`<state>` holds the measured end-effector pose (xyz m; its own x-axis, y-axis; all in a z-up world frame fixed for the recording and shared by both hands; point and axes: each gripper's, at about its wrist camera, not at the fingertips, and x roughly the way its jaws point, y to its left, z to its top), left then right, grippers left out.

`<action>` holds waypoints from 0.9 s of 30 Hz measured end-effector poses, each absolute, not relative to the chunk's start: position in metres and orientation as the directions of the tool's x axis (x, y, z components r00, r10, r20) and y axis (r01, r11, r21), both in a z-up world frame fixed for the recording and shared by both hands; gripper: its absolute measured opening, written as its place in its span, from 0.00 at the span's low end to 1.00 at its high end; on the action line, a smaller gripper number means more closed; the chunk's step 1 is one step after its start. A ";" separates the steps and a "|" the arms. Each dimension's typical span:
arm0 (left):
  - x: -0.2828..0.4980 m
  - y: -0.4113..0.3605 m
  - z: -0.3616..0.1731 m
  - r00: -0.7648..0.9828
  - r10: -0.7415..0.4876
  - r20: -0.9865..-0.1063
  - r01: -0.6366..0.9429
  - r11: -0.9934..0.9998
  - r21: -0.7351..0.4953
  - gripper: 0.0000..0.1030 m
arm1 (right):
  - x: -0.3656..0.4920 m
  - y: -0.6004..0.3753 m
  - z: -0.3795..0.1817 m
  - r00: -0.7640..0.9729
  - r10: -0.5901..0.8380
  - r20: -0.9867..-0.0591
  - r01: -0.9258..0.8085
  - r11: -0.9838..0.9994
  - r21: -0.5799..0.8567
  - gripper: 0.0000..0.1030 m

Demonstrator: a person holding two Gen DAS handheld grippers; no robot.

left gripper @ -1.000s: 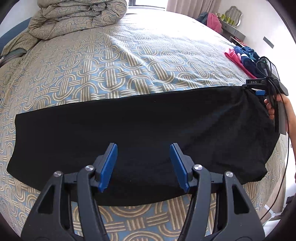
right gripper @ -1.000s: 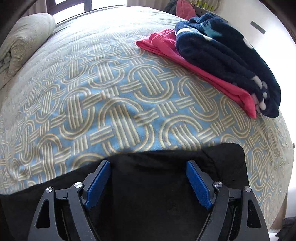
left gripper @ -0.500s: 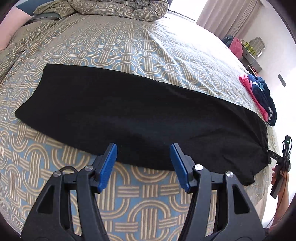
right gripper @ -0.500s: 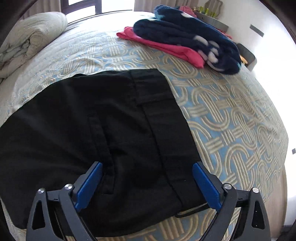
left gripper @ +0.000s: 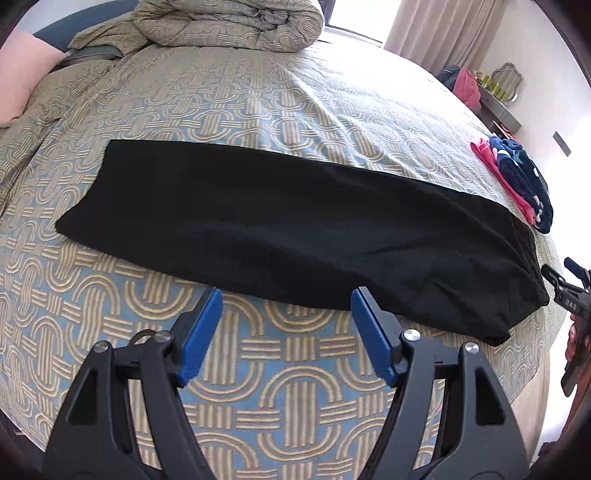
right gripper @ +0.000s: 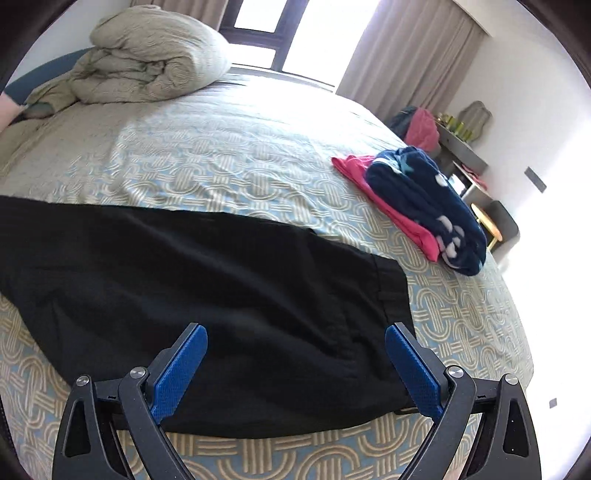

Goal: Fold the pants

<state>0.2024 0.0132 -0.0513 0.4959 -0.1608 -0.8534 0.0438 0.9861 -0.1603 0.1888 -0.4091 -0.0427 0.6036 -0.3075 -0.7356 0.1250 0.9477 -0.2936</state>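
Observation:
Black pants (left gripper: 288, 229) lie flat and lengthwise folded on the patterned bedspread (left gripper: 258, 110), leg ends at the left, waistband at the right. My left gripper (left gripper: 284, 325) is open and empty, just short of the pants' near edge. My right gripper (right gripper: 295, 358) is open and empty, held above the waist end of the pants (right gripper: 207, 295). The right gripper also shows at the right edge of the left wrist view (left gripper: 569, 291), beside the waistband.
A folded pink and navy garment stack (right gripper: 417, 206) lies on the bed to the right of the pants. A rolled duvet (left gripper: 229, 22) sits at the head of the bed. A side table with items (right gripper: 461, 144) stands by the right wall.
Both grippers have pulled back and up from the pants, so more bedspread shows in front. The pants lie still on the bed. Both stay open.

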 end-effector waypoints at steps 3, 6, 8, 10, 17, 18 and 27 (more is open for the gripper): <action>0.200 0.032 -0.054 0.501 -0.134 -0.855 0.007 0.989 -0.150 0.71 | 0.183 -0.421 -0.051 0.592 -0.317 -0.741 0.152 0.947 -0.284 0.95; 0.201 0.048 -0.060 0.498 -0.125 -0.858 -0.031 0.986 -0.162 0.71 | 0.184 -0.481 -0.059 0.523 -0.292 -0.800 0.313 0.940 -0.138 0.94; 0.202 0.053 -0.063 0.494 -0.119 -0.861 -0.046 0.986 -0.163 0.71 | 0.188 -0.528 -0.064 0.497 -0.217 -0.840 0.441 0.897 0.030 0.88; 0.206 0.054 -0.064 0.490 -0.119 -0.863 -0.053 0.985 -0.165 0.71 | 0.201 -0.552 -0.069 0.500 -0.142 -0.855 0.477 0.869 0.134 0.79; 0.218 0.059 -0.067 0.484 -0.116 -0.868 -0.094 0.979 -0.183 0.71 | 0.301 -0.552 -0.110 0.344 -0.323 -0.882 0.505 0.855 -0.116 0.62; 0.219 0.063 -0.069 0.482 -0.105 -0.870 -0.109 0.978 -0.178 0.71 | 0.312 -0.555 -0.112 0.329 -0.391 -0.860 0.519 0.836 -0.181 0.70; 0.226 0.109 -0.086 0.460 -0.083 -0.884 -0.241 0.946 -0.214 0.74 | 0.279 -0.459 -0.050 0.524 -0.367 -0.768 0.369 0.911 -0.184 0.66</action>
<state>0.2256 0.1088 -0.0858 0.4595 -0.0830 -0.8843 -0.2415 0.9465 -0.2143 0.2791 -0.4589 -0.0503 0.5245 -0.3673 -0.7682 0.3688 0.9112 -0.1839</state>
